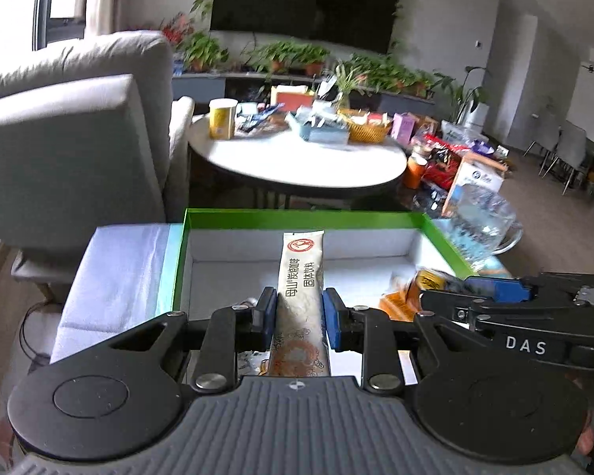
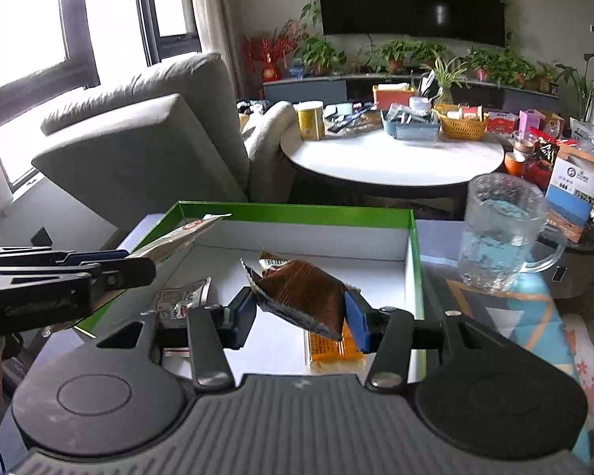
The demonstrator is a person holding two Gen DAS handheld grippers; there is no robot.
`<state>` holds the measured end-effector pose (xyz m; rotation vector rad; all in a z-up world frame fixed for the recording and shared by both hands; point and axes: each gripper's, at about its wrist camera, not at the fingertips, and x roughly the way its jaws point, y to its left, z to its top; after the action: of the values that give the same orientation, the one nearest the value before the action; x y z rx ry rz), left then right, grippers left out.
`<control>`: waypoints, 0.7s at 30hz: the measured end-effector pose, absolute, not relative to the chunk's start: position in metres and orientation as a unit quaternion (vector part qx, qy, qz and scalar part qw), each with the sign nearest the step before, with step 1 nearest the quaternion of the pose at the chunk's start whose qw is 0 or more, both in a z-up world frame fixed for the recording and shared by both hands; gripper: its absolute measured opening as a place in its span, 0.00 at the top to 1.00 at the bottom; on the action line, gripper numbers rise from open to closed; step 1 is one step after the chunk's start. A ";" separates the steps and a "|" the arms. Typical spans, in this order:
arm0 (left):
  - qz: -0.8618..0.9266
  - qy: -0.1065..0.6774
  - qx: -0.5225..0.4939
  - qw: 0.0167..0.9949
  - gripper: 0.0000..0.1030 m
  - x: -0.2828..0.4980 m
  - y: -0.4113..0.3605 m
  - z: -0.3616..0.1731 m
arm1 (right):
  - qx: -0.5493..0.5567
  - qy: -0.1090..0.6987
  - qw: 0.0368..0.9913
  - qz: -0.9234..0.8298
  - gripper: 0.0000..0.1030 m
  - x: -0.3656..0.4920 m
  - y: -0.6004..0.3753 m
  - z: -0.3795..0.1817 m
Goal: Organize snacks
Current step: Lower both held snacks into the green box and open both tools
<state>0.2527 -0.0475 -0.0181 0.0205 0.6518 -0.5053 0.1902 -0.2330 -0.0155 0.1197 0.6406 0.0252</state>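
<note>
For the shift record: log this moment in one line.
left gripper: shut on white stick sachet | right gripper: shut on brown packet | both over green-rimmed box

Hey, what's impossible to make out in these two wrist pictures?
- Left view: orange packets in the green-rimmed white box are blurred, partly behind the right tongs.
- Right view: orange flat packet mostly hidden under the held brown wrapper.
- Both: round white table snacks too small.

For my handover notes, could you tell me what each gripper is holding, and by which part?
Left gripper pinches the long white sachet across its lower half; right gripper clamps the brown packet by its sides.
</note>
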 end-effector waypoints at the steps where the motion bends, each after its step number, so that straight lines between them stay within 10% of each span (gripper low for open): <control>1: -0.244 0.320 0.010 0.915 0.77 0.255 -0.047 -0.021 | 0.059 0.318 0.946 0.012 0.76 0.193 -0.233 -0.018; 21: -0.217 0.325 0.009 0.920 0.61 0.250 -0.029 -0.019 | 0.090 0.309 0.947 0.010 0.69 0.182 -0.245 -0.011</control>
<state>0.2503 -0.0289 -0.0191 0.0190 0.6683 -0.4452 0.1816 -0.2446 -0.0113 0.1830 0.6299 0.0205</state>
